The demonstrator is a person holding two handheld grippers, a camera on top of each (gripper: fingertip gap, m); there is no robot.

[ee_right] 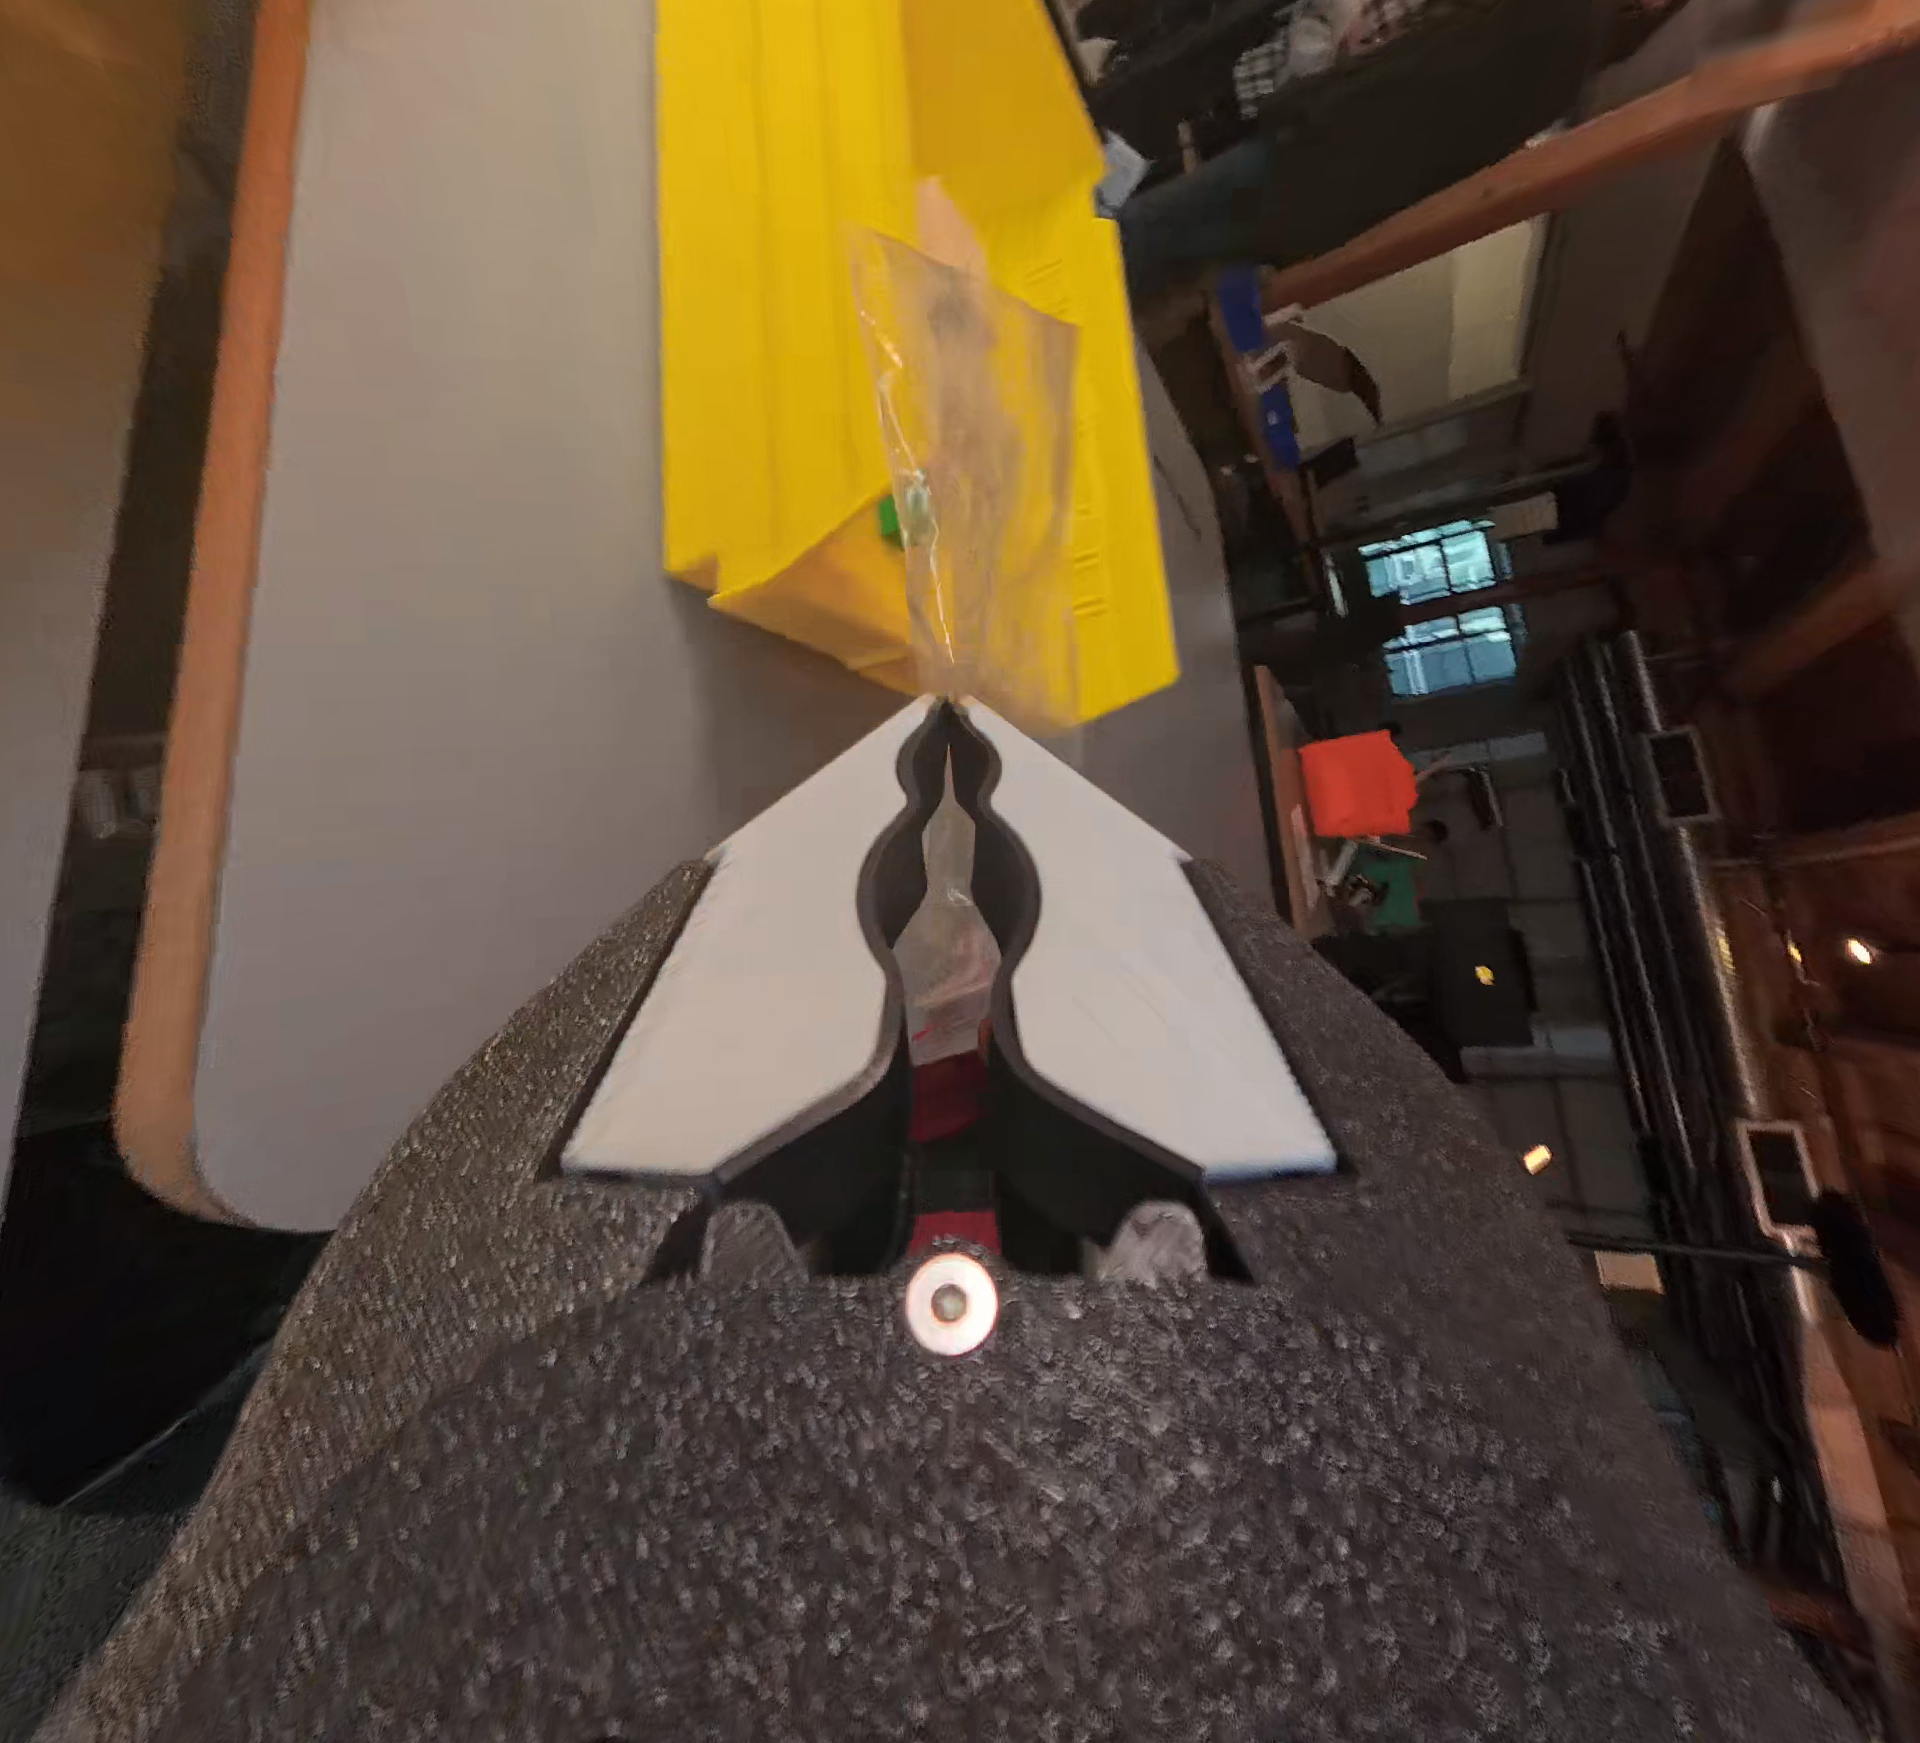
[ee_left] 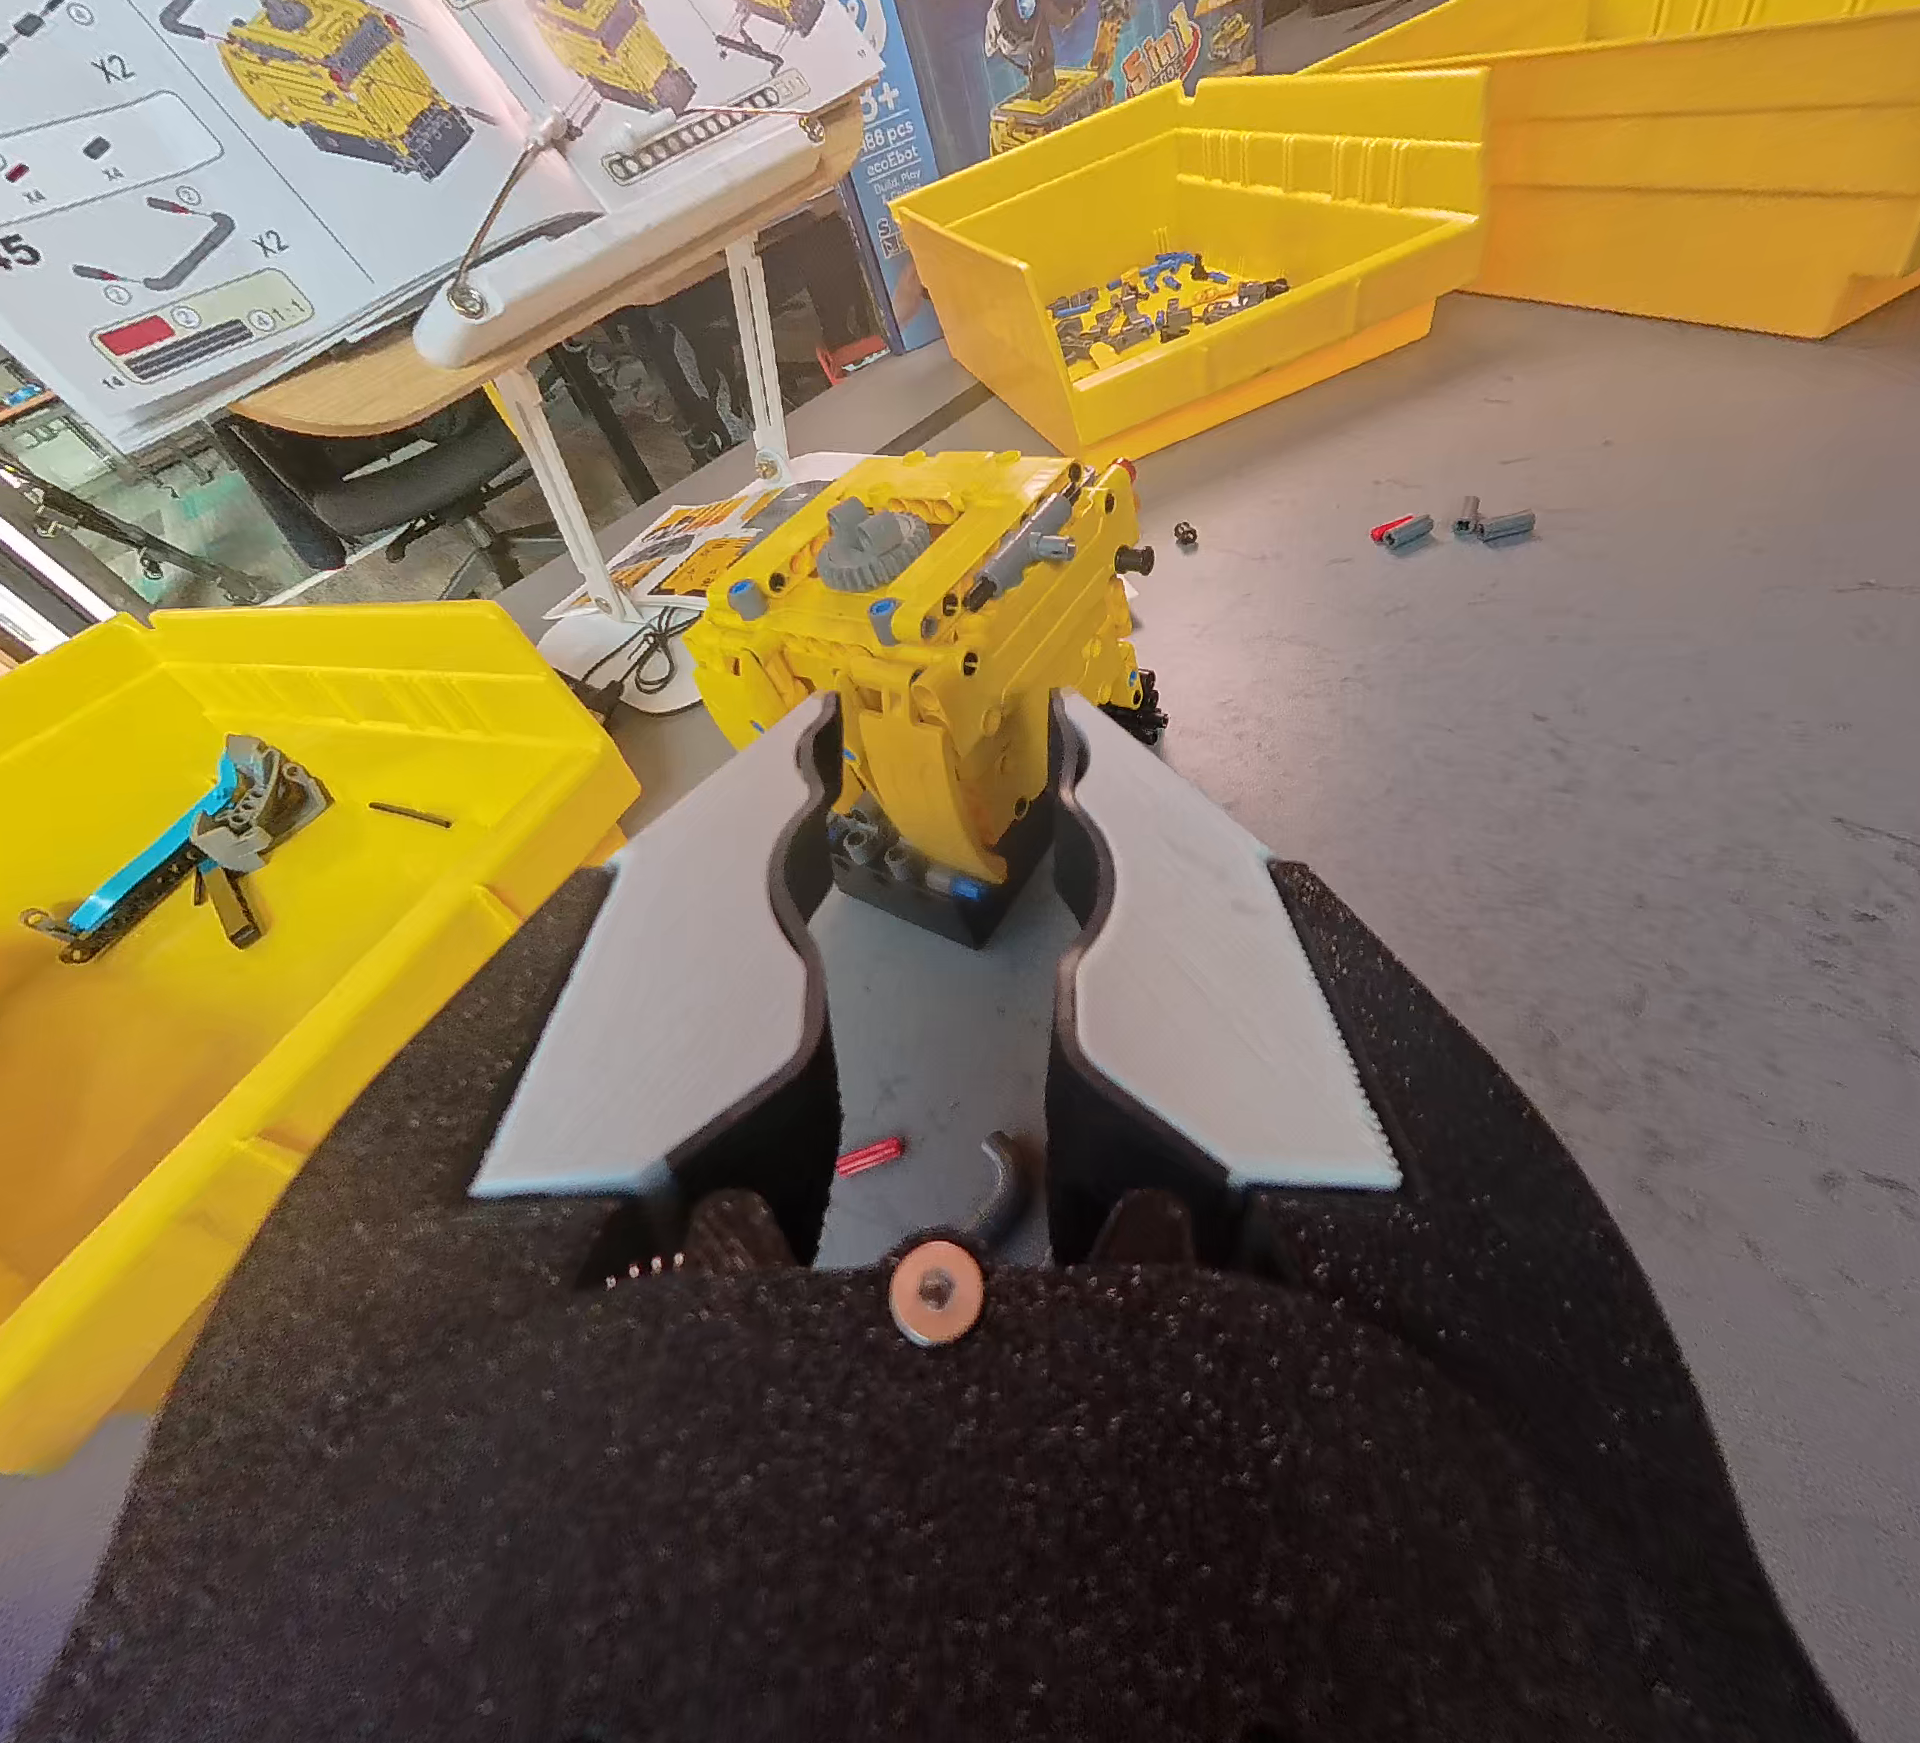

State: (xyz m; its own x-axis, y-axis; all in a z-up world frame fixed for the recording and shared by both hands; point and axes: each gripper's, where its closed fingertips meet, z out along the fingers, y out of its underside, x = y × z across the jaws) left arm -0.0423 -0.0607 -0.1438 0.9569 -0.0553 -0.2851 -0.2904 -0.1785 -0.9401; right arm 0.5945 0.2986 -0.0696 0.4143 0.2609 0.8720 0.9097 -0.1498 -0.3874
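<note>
In the left wrist view my left gripper point(ee_left: 940, 737) is shut on a yellow brick-built model point(ee_left: 925, 613) with a grey gear on top and a dark base. It grips the model's lower body and holds it upright on the grey table point(ee_left: 1558, 862). In the right wrist view my right gripper point(ee_right: 943, 706) is shut on a clear plastic bag point(ee_right: 966, 446), pinched at the fingertips. The bag sticks out past the tips and holds a small green piece. The view is rolled sideways, and stacked yellow bins point(ee_right: 831, 239) lie behind the bag.
A yellow bin point(ee_left: 208, 914) with a blue and grey sub-assembly stands left. Another yellow bin point(ee_left: 1195, 280) with several small parts stands behind. An instruction booklet point(ee_left: 312, 83) on a stand, a kit box point(ee_left: 1049, 10), and loose pins point(ee_left: 1455, 530) lie around. A red pin point(ee_left: 868, 1158) lies under the gripper. Left tips to right tips: about 75 cm.
</note>
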